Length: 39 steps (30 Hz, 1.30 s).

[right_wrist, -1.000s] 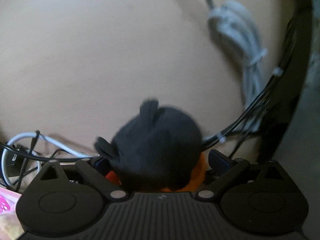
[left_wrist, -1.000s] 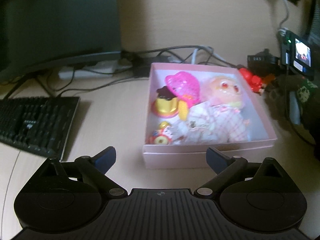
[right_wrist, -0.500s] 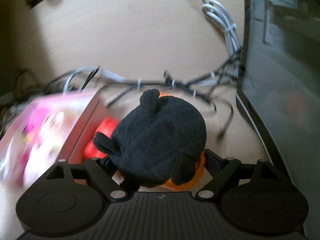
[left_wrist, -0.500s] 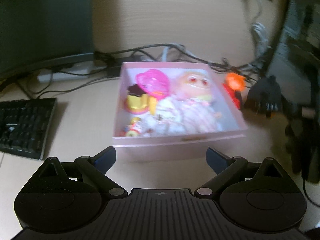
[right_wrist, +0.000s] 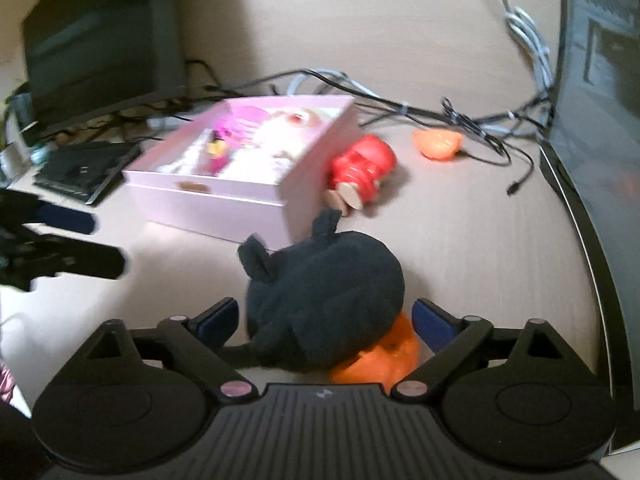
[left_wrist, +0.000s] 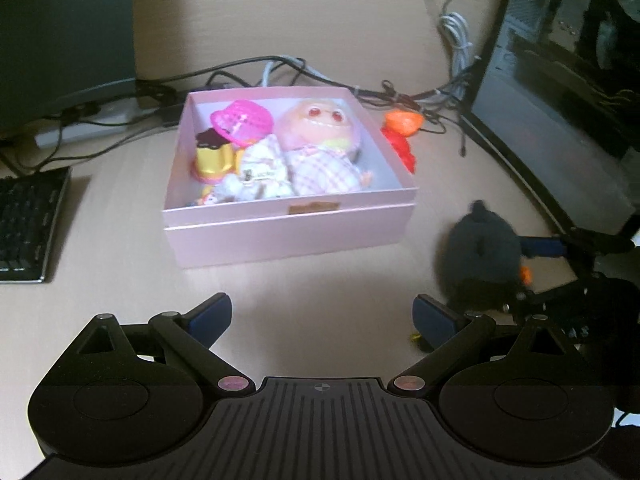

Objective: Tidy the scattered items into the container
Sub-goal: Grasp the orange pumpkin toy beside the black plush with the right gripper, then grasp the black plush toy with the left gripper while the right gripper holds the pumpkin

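Note:
The pink box (left_wrist: 288,236) holds a doll (left_wrist: 320,148), a pink hat (left_wrist: 242,120) and small toys. My left gripper (left_wrist: 324,316) hovers open and empty in front of it; it also shows at the left as the left gripper (right_wrist: 76,240). A black plush toy with an orange underside (right_wrist: 324,292) sits between the fingers of my right gripper (right_wrist: 324,318), whose jaws are opening, with small gaps at both pads. That plush (left_wrist: 480,256) is off the box's front right corner. A red toy (right_wrist: 364,164) and an orange toy (right_wrist: 438,144) lie on the desk right of the box (right_wrist: 216,208).
A keyboard (left_wrist: 24,224) lies at the left and a dark monitor (left_wrist: 60,32) stands behind it. A tangle of cables (left_wrist: 280,68) runs behind the box. A dark computer case (left_wrist: 560,100) borders the desk on the right.
The right gripper has swung with the black plush from behind the box to its front right corner, and its jaws have widened. The left view has shifted right, bringing the plush into sight.

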Each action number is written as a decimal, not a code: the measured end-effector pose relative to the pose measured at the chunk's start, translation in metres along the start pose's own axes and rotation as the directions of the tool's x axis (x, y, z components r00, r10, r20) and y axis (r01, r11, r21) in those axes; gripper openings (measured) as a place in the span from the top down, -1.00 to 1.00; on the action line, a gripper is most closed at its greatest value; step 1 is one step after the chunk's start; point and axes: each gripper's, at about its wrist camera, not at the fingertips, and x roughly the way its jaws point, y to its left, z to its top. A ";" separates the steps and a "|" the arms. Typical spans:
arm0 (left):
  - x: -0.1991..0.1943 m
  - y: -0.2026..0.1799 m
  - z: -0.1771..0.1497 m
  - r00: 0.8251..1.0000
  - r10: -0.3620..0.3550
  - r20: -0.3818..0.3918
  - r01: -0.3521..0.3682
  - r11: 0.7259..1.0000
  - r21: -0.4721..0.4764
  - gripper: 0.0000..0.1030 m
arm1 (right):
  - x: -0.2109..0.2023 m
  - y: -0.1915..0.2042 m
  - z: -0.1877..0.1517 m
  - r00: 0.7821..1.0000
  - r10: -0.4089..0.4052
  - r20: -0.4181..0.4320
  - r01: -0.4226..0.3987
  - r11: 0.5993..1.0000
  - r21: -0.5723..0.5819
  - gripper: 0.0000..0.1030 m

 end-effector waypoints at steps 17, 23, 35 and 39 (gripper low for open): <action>0.050 -0.102 0.013 0.996 -0.088 -0.033 0.094 0.956 0.277 -0.95 | -0.043 -0.036 -0.043 0.990 -0.139 -0.020 0.140 0.989 0.048 -0.92; 0.048 -0.071 0.010 0.995 0.101 -0.010 -0.097 0.974 0.205 -0.95 | -0.024 -0.016 -0.038 0.988 -0.152 0.004 0.152 0.985 -0.084 -0.90; 0.025 -0.036 -0.005 1.000 -0.014 -0.023 0.016 0.996 0.093 -0.95 | 0.000 -0.017 -0.027 0.993 -0.107 -0.045 0.105 0.994 -0.040 -0.03; 0.033 -0.051 -0.006 0.998 -0.056 -0.040 0.061 0.991 0.122 -0.95 | -0.013 -0.017 -0.033 0.991 -0.123 -0.044 0.122 0.992 -0.028 -0.03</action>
